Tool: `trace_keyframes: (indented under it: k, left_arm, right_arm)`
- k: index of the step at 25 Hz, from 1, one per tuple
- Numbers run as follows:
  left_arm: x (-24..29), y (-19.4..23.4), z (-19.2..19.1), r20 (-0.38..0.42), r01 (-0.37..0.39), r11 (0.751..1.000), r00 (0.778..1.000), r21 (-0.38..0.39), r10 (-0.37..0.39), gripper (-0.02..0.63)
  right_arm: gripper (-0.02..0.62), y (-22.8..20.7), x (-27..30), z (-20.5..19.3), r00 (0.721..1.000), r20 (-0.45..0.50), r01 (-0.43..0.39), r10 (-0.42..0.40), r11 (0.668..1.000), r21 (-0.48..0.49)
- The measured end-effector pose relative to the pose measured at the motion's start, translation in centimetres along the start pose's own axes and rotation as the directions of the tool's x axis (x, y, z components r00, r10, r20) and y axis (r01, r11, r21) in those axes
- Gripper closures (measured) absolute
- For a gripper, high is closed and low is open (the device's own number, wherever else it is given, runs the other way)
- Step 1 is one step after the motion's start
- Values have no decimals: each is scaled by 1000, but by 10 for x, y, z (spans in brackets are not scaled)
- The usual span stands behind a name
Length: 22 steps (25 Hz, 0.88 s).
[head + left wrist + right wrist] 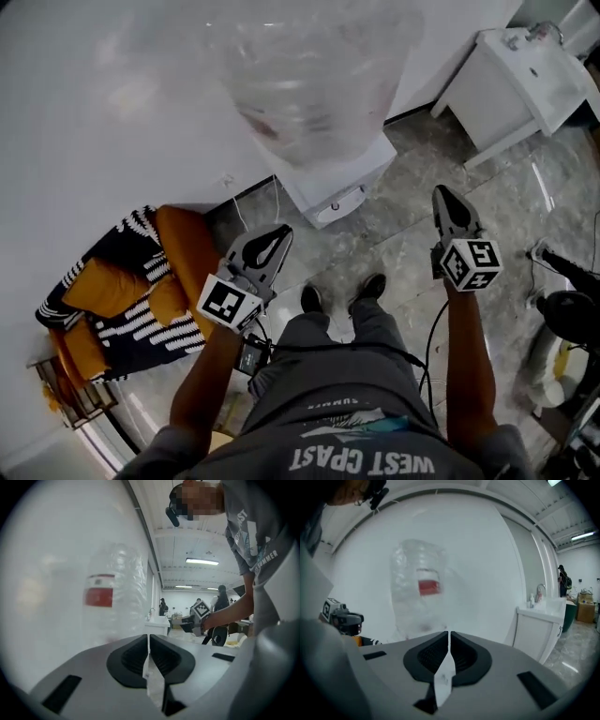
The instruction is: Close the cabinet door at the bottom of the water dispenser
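The white water dispenser [337, 183] stands against the wall with a clear bottle [314, 66] on top. I see it from above, so its bottom cabinet door is hidden. My left gripper [284, 229] is held up in front of the dispenser's left side, jaws shut and empty. My right gripper [439, 190] is raised to the right of the dispenser, also shut on nothing. In the left gripper view the shut jaws [148, 637] point at the bottle [115, 597]. The right gripper [448, 633] likewise faces the bottle [419, 592].
An orange seat with striped black-and-white cushions [141, 281] sits at the left by the wall. A white sink cabinet [525, 80] stands at the back right. Black equipment [567, 314] is at the right edge. The person's shoes [342, 295] stand on the marble floor before the dispenser.
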<state>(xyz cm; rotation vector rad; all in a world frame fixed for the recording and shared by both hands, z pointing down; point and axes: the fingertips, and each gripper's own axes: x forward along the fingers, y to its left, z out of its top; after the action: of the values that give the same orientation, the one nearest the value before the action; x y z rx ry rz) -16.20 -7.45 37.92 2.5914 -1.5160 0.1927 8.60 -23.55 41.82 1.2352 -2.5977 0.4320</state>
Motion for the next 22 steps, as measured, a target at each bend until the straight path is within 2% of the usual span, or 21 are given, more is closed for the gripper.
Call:
trace_keyframes:
  k: [5,9,15,19,22]
  left_arm:
    - [-27,25,51,82,-60,997,995,54,56,577]
    - [-53,42,87,162,-117,990,981,80,103,577]
    - [-91,53,124,224,-158,978,967,136,125,577]
    - [-104,59,147,277,-157,980,954,124,118,577]
    - [-115,67,160,319,-149,981,942,120,104,577]
  right_arm:
    - [555,66,-34,94,986,136,-81,93,992,-93]
    - [557,107,-54,146,967,202,-124,157,978,-167]
    - [557,151,-83,194,935,279,-176,221,969,-175]
    - [561,174,-104,217,910,334,-192,245,964,-184]
    - [566,201,-104,221,903,318,-223,289,948,-229]
